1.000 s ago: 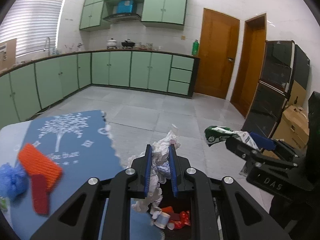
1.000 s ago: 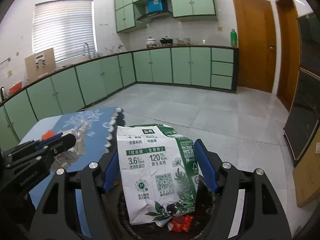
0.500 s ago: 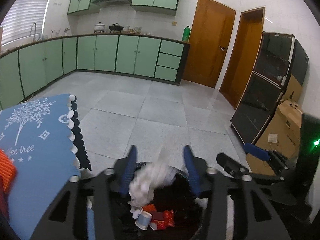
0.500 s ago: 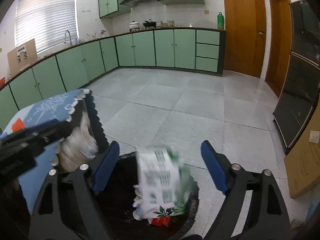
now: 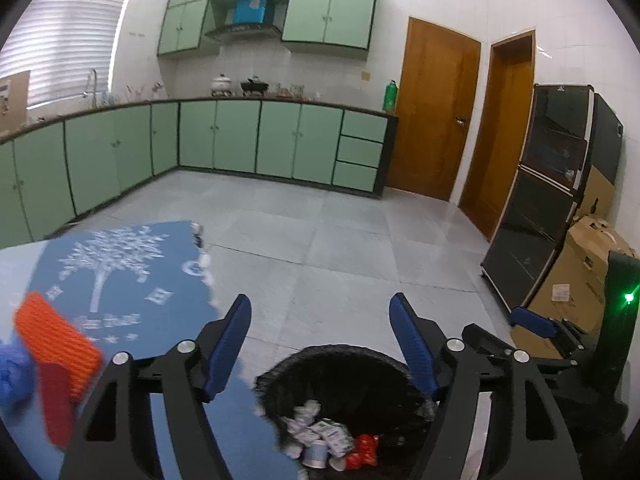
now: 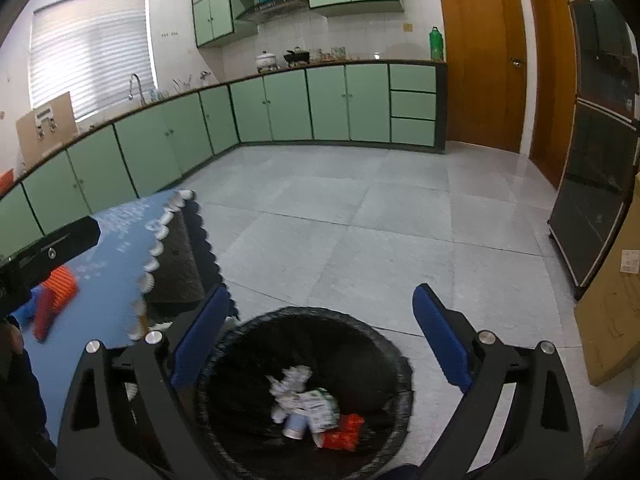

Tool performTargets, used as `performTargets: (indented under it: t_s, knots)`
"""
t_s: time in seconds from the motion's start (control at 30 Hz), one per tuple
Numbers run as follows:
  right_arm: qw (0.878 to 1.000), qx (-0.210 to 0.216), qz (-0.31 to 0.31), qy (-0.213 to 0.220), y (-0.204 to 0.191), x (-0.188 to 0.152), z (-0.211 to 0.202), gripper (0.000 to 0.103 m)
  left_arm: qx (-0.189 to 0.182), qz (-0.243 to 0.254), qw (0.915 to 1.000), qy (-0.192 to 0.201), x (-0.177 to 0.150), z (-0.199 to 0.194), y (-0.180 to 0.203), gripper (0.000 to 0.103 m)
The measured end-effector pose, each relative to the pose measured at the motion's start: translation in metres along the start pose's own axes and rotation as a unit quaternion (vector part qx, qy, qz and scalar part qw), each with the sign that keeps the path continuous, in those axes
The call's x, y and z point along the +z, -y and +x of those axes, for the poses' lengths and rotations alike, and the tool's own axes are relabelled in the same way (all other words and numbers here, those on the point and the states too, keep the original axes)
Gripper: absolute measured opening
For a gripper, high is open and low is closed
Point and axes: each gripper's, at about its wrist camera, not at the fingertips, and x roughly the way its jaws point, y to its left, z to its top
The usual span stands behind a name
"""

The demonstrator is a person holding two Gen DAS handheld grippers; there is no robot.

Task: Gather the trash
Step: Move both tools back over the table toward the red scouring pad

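Bright window (image 6: 90,52) daylight, fisheye-bent edges, blurred foreground

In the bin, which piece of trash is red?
The crumpled red wrapper at the right of the pile in the black bin. The crumpled tissue is white, the carton green-white, the cup pale blue.

A: Can you read the scraps in the trash bin (image 6: 224,360)?

B: No. The white paper (image 6: 290,380) and green carton (image 6: 320,404) are smeared, print illegible.

A: The bin's near rim?

B: Cut off by the bottom edge in both views.

A: And the orange cloth (image 5: 56,344) on the table (image 5: 120,280)?

B: Blurred; the blue thing (image 5: 14,372) beside it runs off the left edge, and I can't tell what it is.
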Motion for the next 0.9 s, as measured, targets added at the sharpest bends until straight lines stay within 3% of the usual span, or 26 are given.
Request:
performTargets:
  t_s: [0.3,0.63,0.9]
  knots:
    - [0.998,0.056,-0.021,0.004,-0.077,0.007,-0.015,0.092,0.087,-0.03,0.9957,0.012,-0.015,-0.067,-0.08,0.078]
    - [0.989,0.129,-0.069,-0.013,-0.192,-0.002,-0.01,0.092,0.218,-0.07,0.9735,0.003,-0.054,-0.131,-0.188,0.078]
    - [0.982,0.154,-0.104,-0.015,-0.272,-0.019,-0.004,0.092,0.266,-0.094,0.9594,-0.013,-0.08,-0.157,-0.238,0.078]
